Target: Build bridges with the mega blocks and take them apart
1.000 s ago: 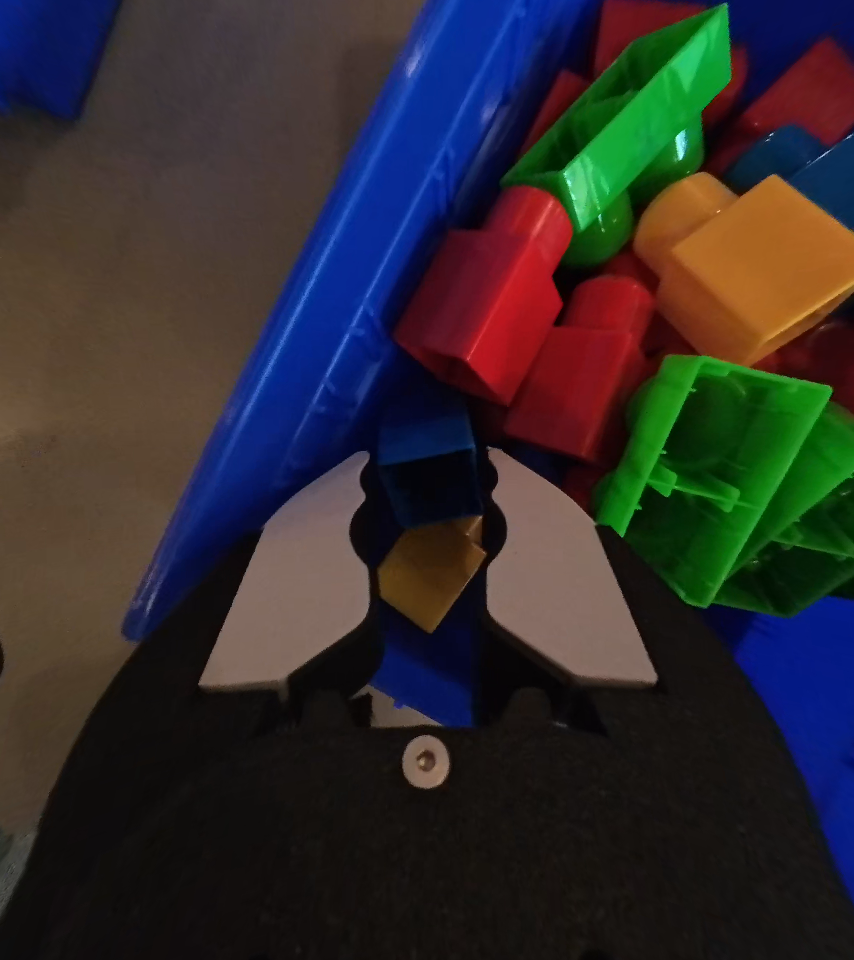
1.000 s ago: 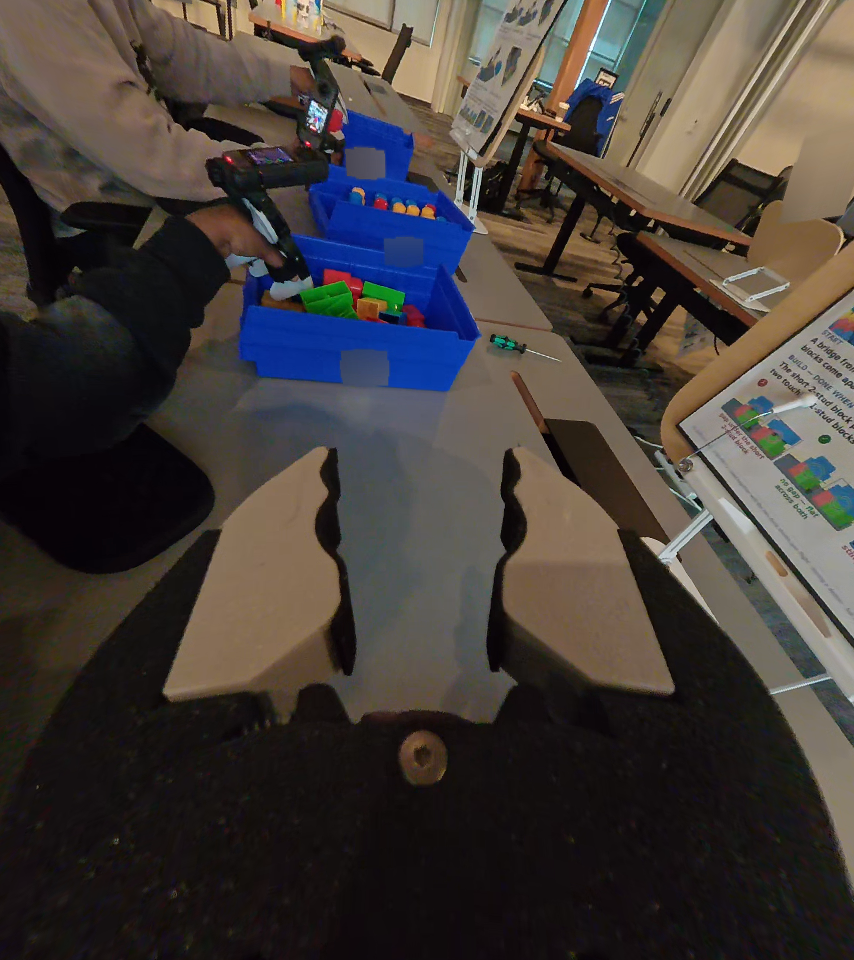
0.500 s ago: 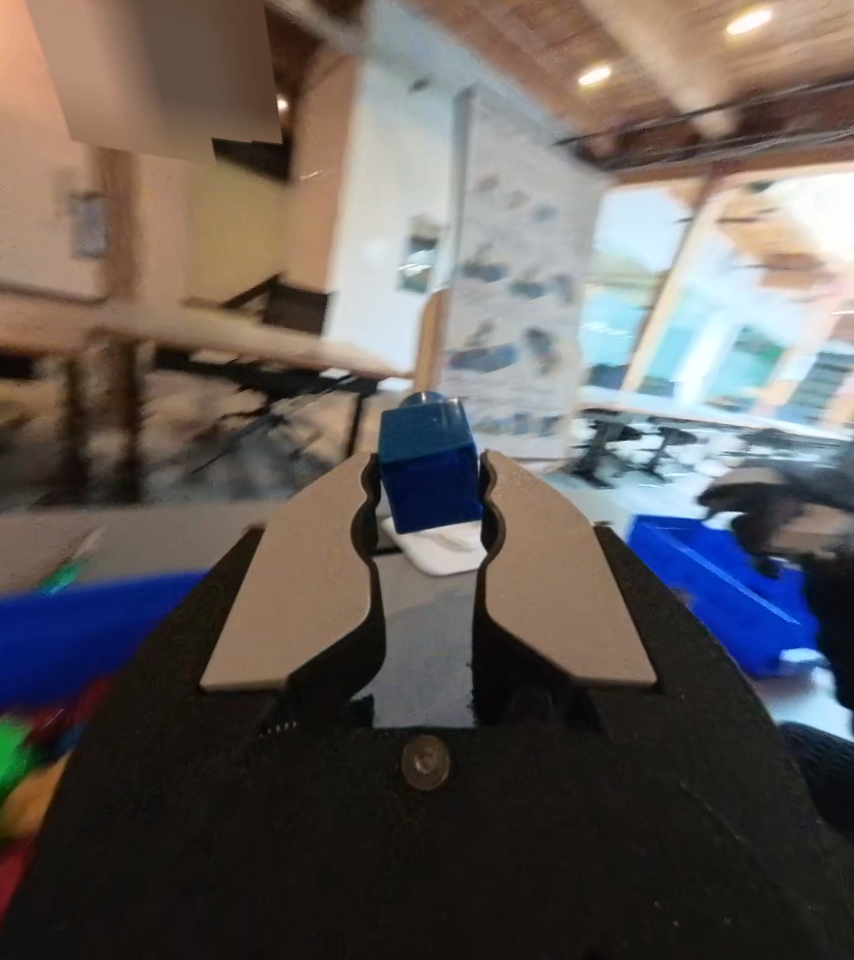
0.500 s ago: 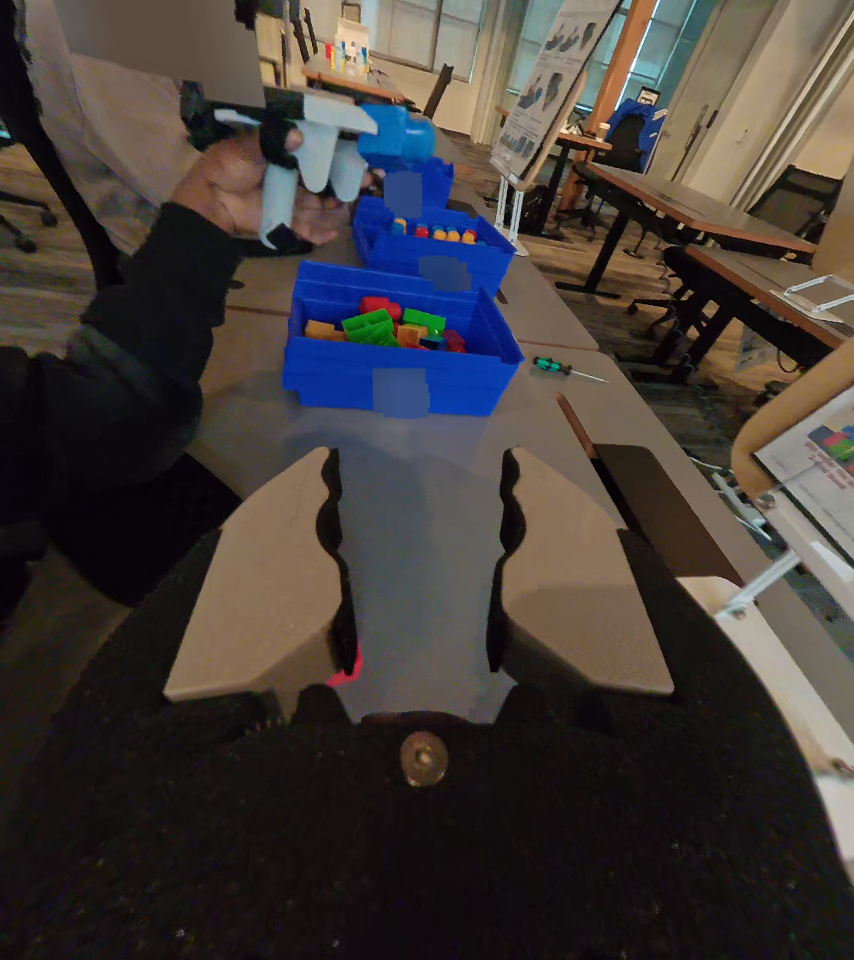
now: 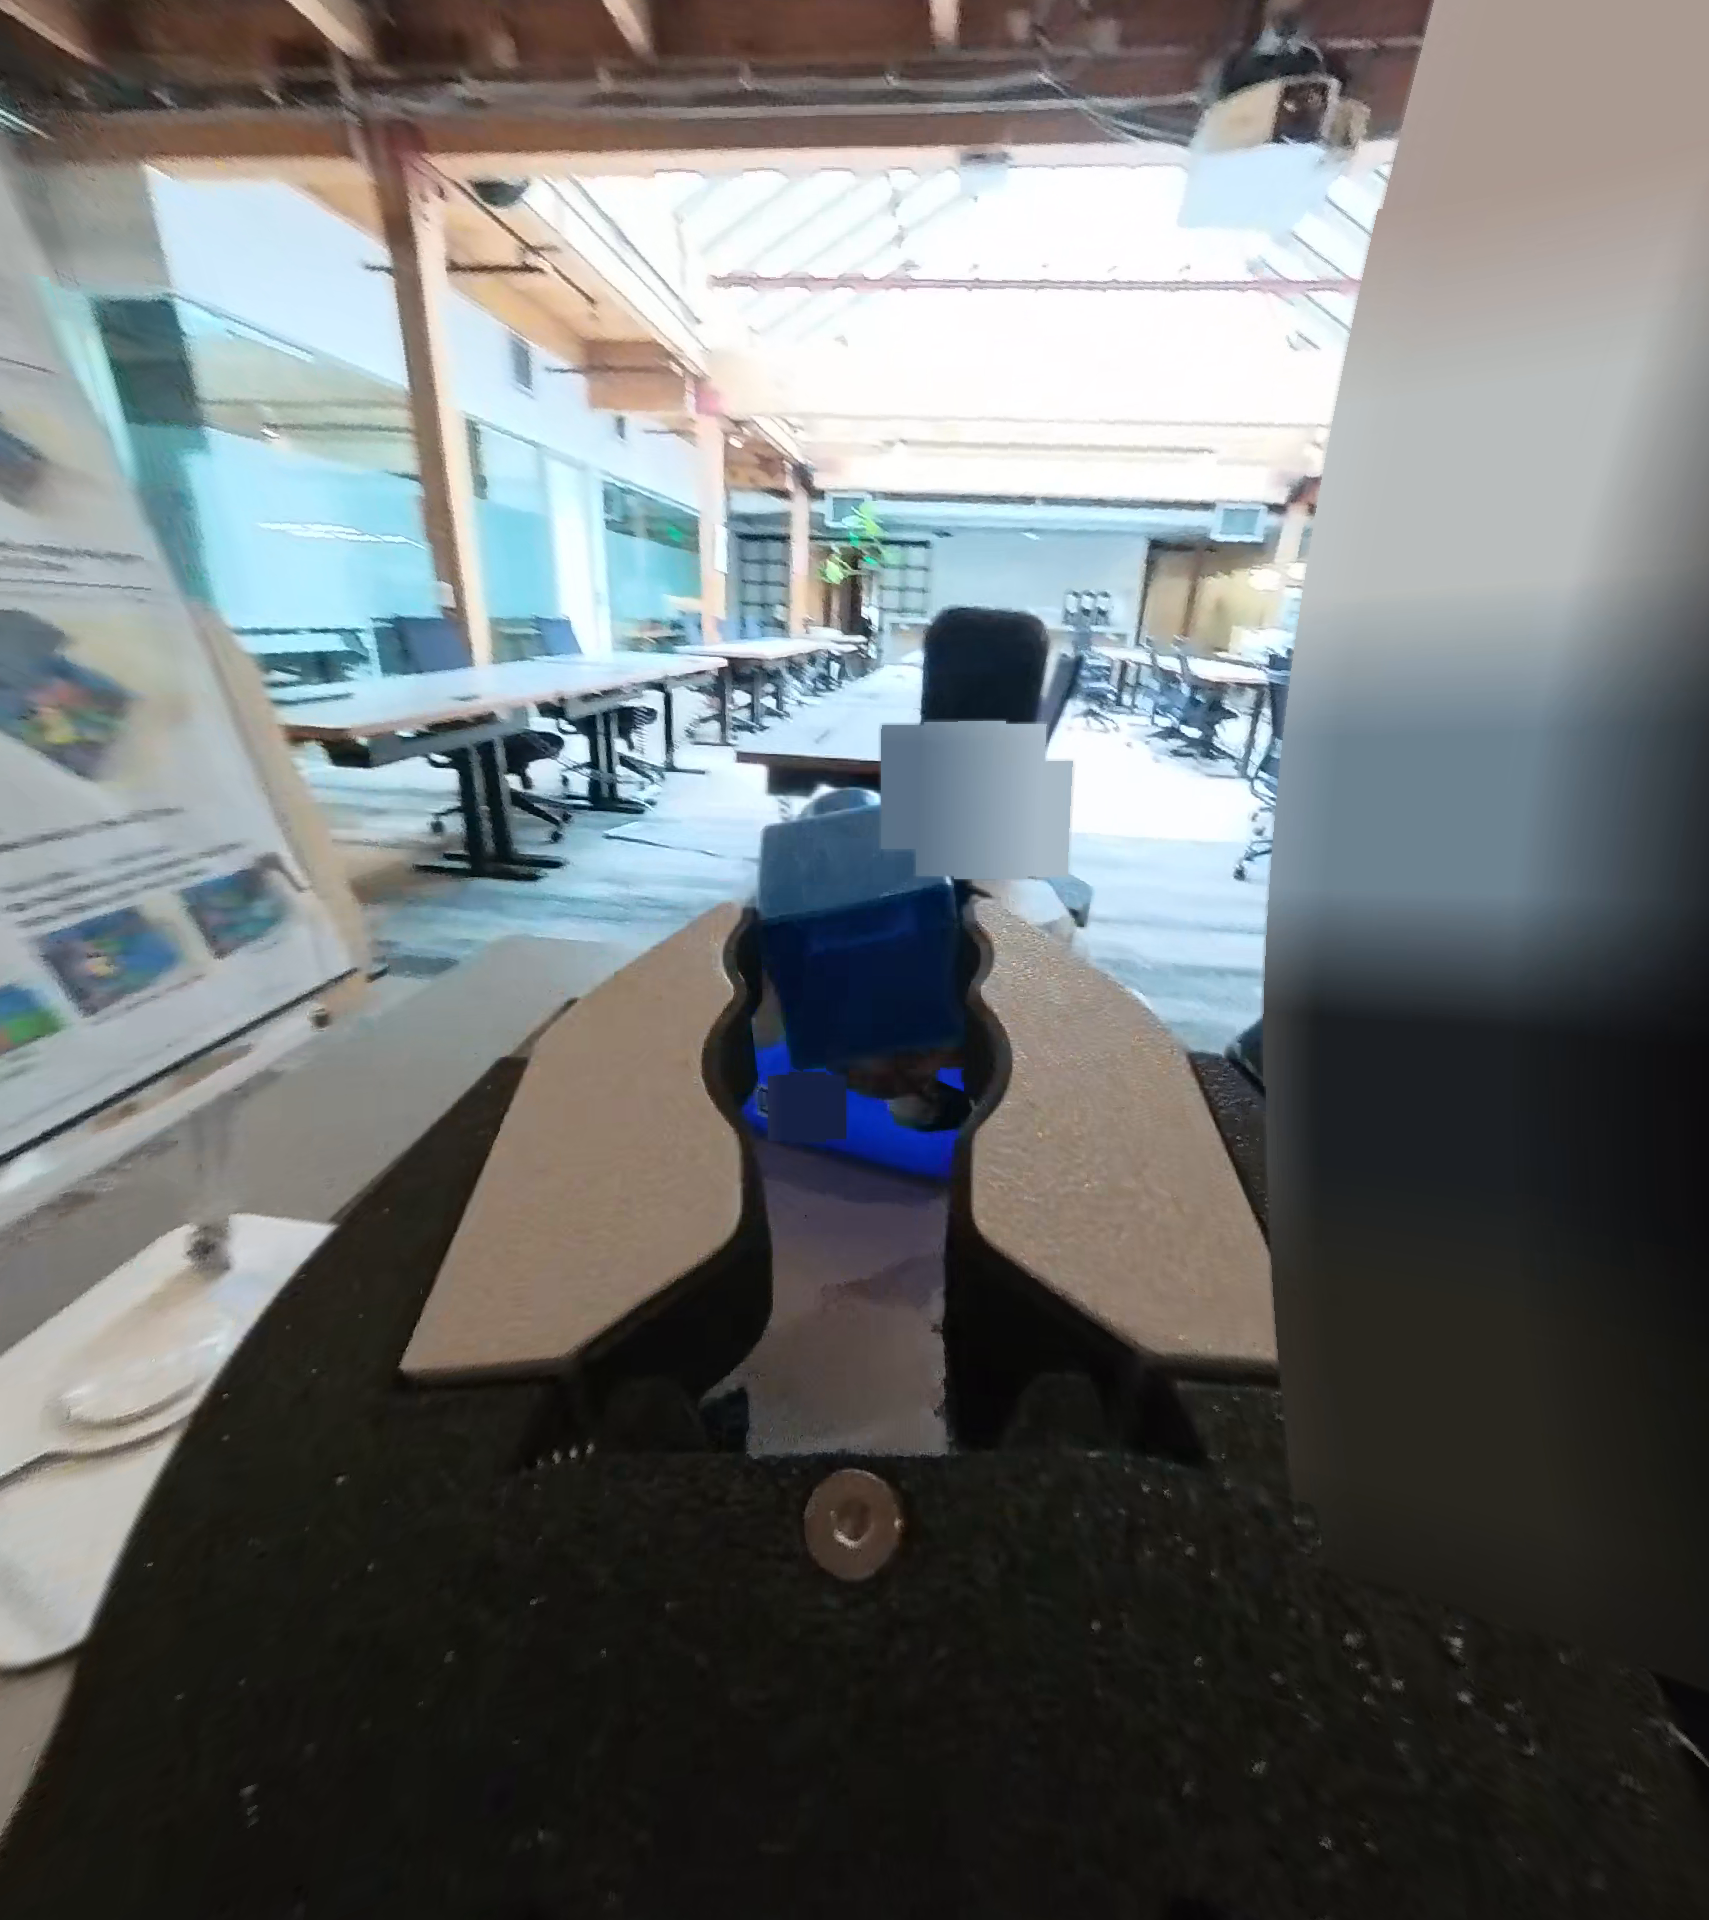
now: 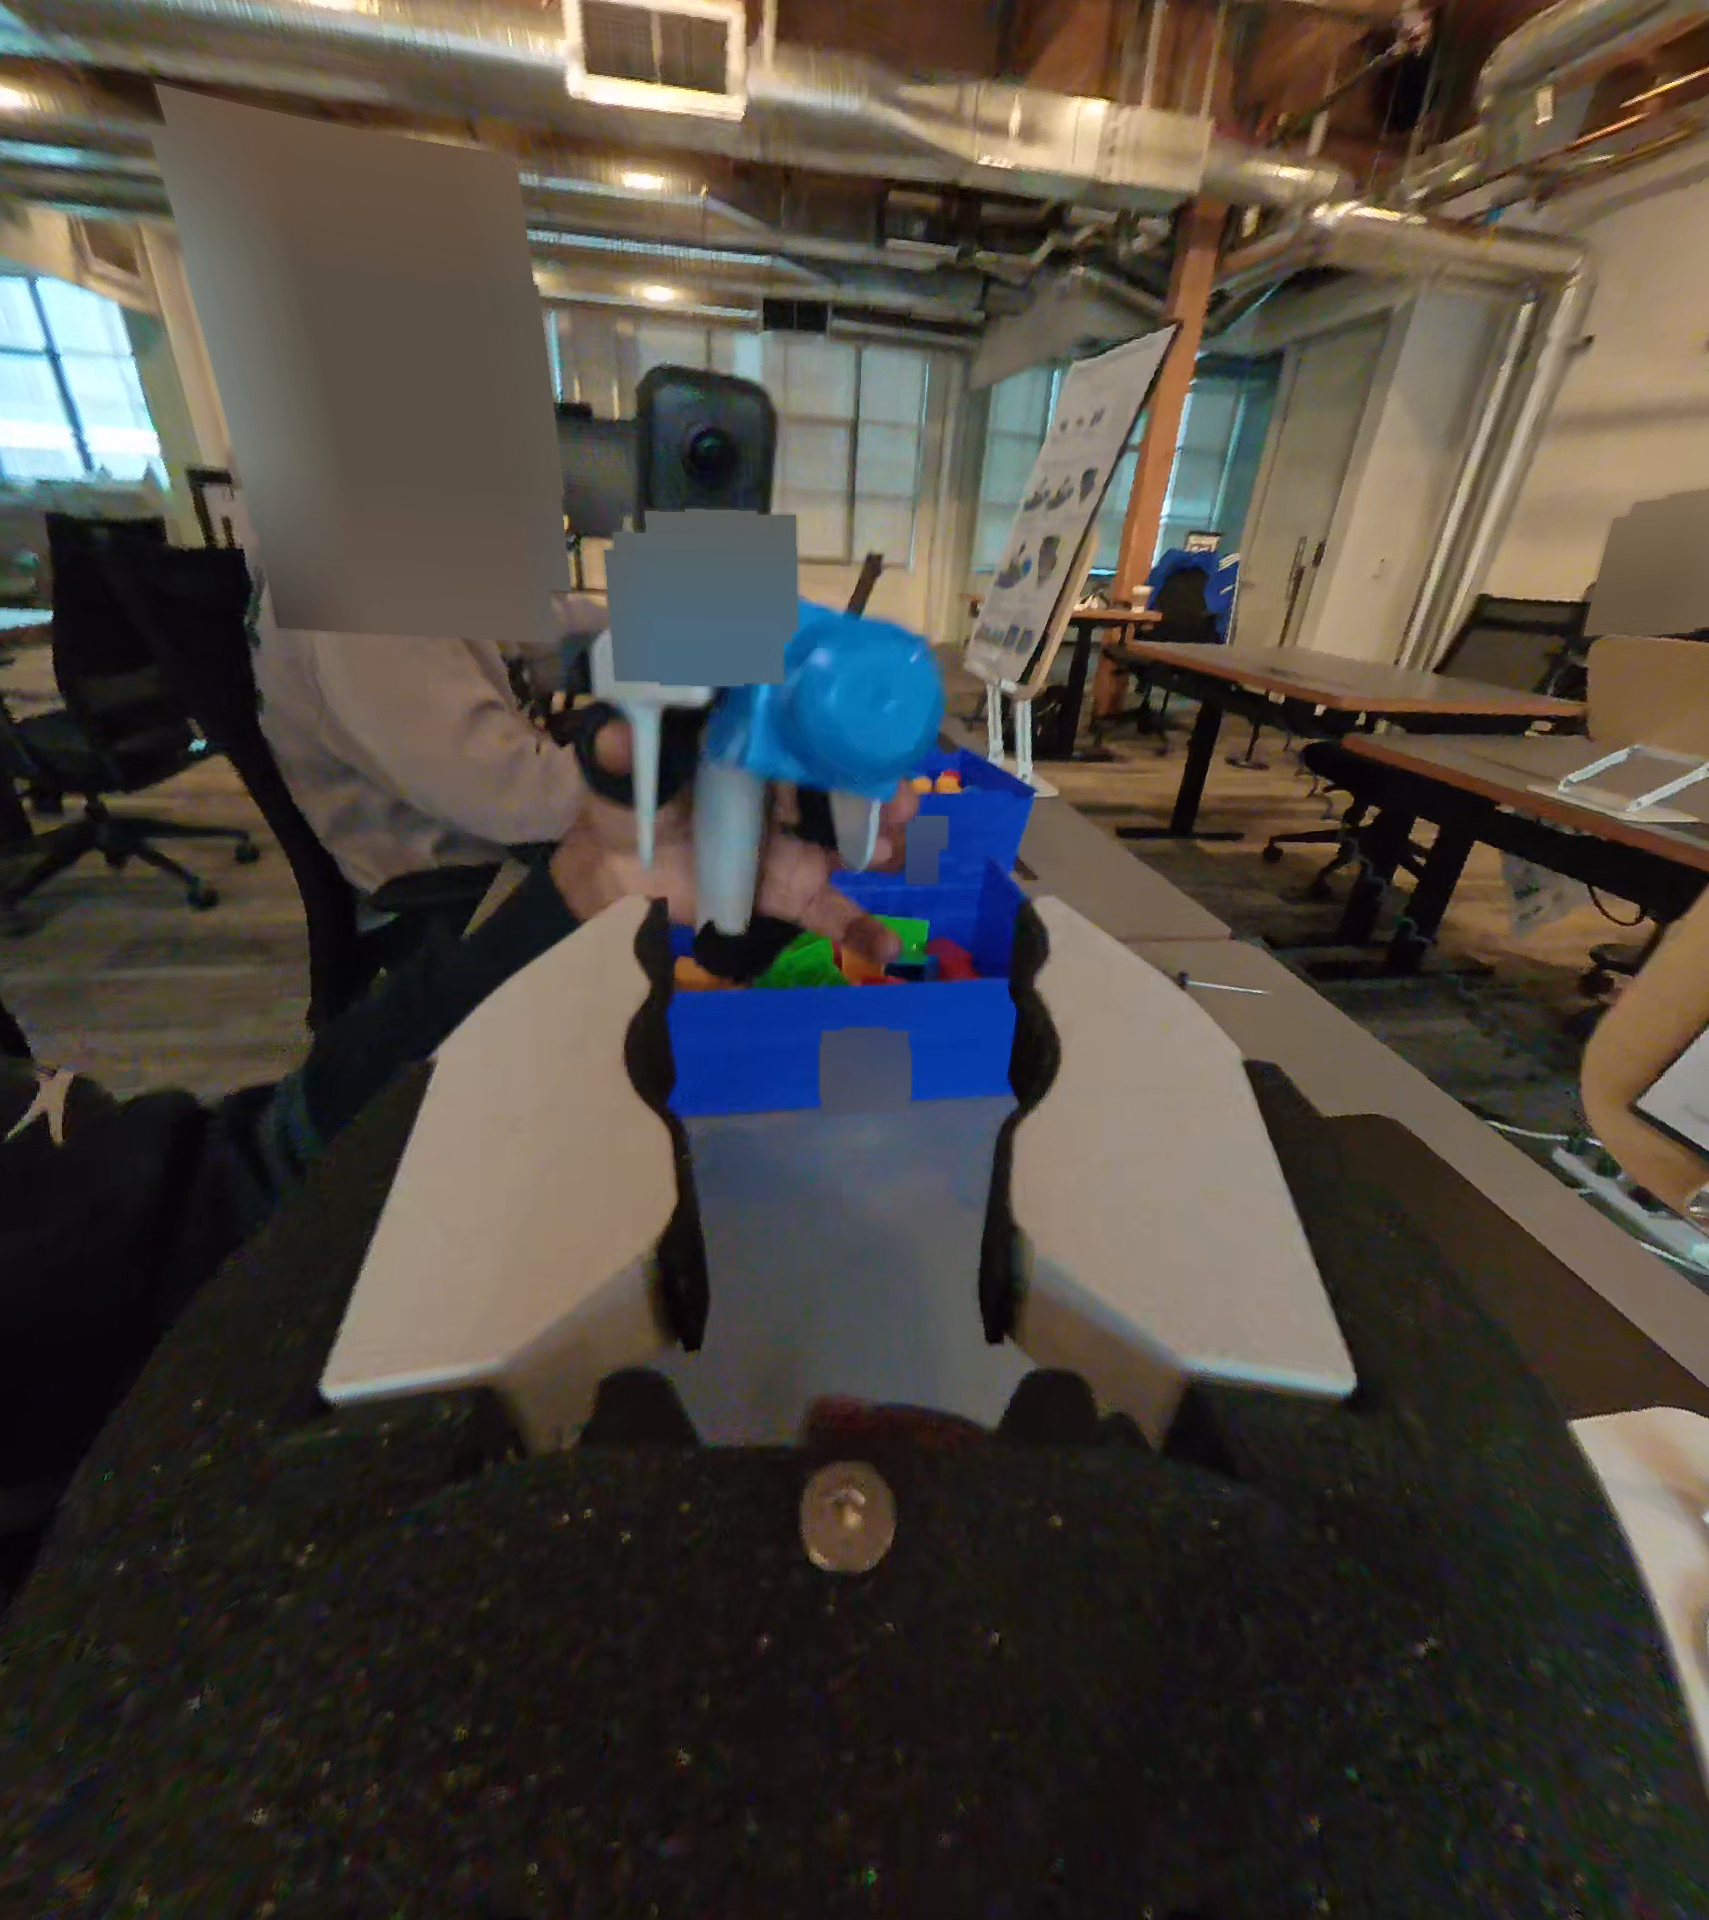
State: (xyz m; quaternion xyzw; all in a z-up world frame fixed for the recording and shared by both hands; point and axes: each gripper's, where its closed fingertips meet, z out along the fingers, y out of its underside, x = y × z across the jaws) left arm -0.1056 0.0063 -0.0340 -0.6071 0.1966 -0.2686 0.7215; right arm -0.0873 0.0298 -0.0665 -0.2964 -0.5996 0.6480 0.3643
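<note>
The left gripper [image 5: 855, 987] pinches a blue block [image 5: 860, 971], carried aloft, seemingly toward the right gripper [image 6: 842, 1049], whose jaws are spread and empty. Next it probably needs setting on the table [image 6: 845, 1226] as a bridge support.

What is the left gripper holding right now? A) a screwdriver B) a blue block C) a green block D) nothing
B: in the left wrist view the left gripper is shut on a blue block, and the right wrist view shows that same block raised above the blue bin, while the right gripper is open and empty.
</note>
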